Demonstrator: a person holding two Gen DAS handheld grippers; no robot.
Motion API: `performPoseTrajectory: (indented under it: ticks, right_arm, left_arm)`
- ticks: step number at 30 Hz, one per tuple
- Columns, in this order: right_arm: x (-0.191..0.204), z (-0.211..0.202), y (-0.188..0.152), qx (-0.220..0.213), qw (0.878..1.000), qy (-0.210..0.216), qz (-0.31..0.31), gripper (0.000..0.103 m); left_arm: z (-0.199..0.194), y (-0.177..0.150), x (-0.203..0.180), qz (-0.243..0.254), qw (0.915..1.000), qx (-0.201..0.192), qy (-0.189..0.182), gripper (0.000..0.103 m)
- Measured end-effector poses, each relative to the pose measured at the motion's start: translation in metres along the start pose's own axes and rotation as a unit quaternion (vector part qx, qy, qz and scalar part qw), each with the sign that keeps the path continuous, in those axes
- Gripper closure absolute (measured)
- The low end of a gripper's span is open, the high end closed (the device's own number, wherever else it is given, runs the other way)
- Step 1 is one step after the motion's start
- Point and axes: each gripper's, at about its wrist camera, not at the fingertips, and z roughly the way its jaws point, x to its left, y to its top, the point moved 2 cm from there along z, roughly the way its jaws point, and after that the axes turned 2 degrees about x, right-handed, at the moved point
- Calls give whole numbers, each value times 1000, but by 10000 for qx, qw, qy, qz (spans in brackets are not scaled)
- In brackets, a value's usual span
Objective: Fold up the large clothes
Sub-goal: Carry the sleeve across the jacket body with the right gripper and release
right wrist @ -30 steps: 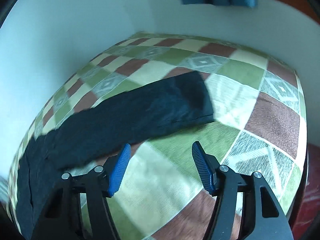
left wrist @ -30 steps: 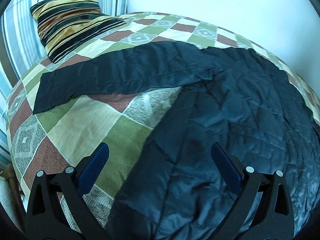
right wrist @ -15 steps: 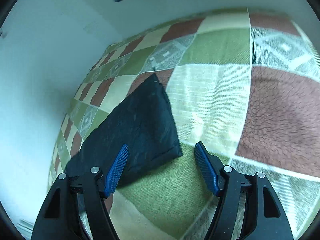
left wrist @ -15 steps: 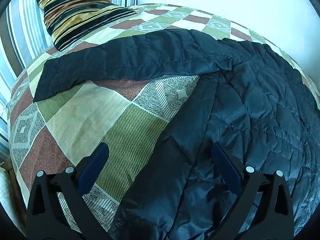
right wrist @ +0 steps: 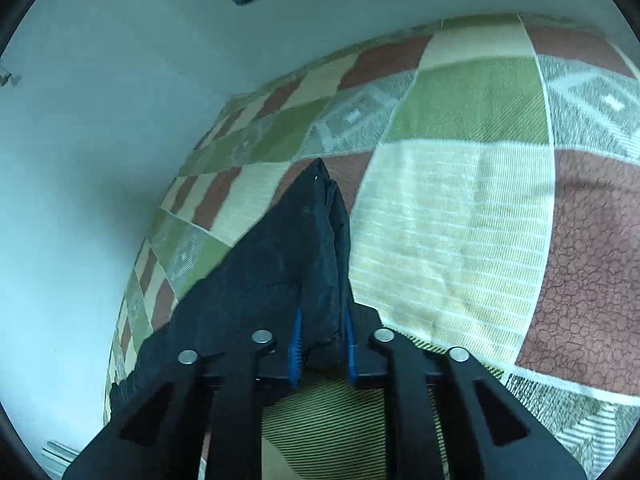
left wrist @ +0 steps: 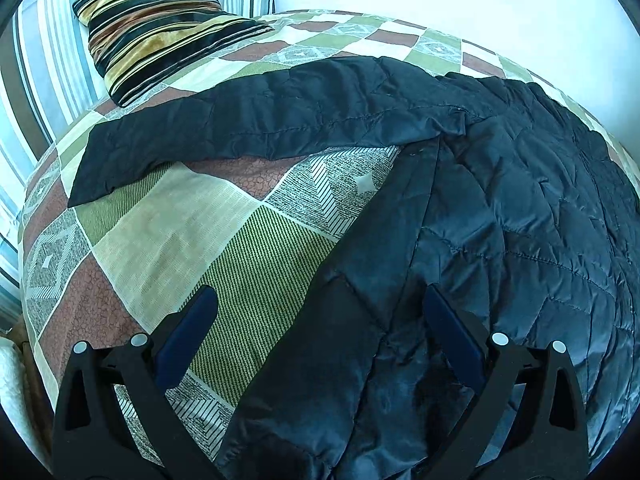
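Observation:
A large dark quilted jacket (left wrist: pixel 500 240) lies spread on the bed, one sleeve (left wrist: pixel 260 120) stretched left toward the pillow. My left gripper (left wrist: pixel 320 312) is open, hovering over the jacket's left hem edge near the front of the bed. In the right wrist view, my right gripper (right wrist: pixel 322 340) is shut on the cuff end of the other sleeve (right wrist: pixel 280 272), which bunches up between the blue pads and rises off the cover.
The bed has a patchwork cover (left wrist: pixel 168 240) of green, brown and cream squares. A striped pillow (left wrist: pixel 160 28) lies at the far left by a striped headboard. White walls (right wrist: pixel 80 160) border the bed's far side and corner.
My right gripper moved onto the sleeve cuff and closed on it, lifting it. My left gripper stayed open and edged a little closer over the jacket.

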Motion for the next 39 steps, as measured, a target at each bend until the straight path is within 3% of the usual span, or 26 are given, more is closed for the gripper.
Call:
performPoseTrajectory:
  ticks: [6,13,19,24,31,39]
  right_arm:
    - [52,-36,-4,-416,9974,281,-511,92]
    - [161,-71,-43,-489,9812,1004,-1577,93]
    - [272,-69,-126,-185,9497,1558,-2710,93]
    - [335,-51,-200,218,9271,1909,-3218,93]
    - [396,-22,-297,759,8965,2135,-3807,93]
    - [433,-12,-410,1468,8527,2351,-4429,94]
  left_arm:
    - [2,-1,1,-46,10000,-22,-71,2]
    - [5,-4,5,-151,9996,-33,-234,2]
    - [6,-5,6,-184,9992,-78,-335,2]
    - [7,-5,6,-153,9991,-106,-389,2]
    - [10,-5,7,-196,9987,-77,-458,2]
    - [11,-5,9,-221,9984,-75,-520,2]
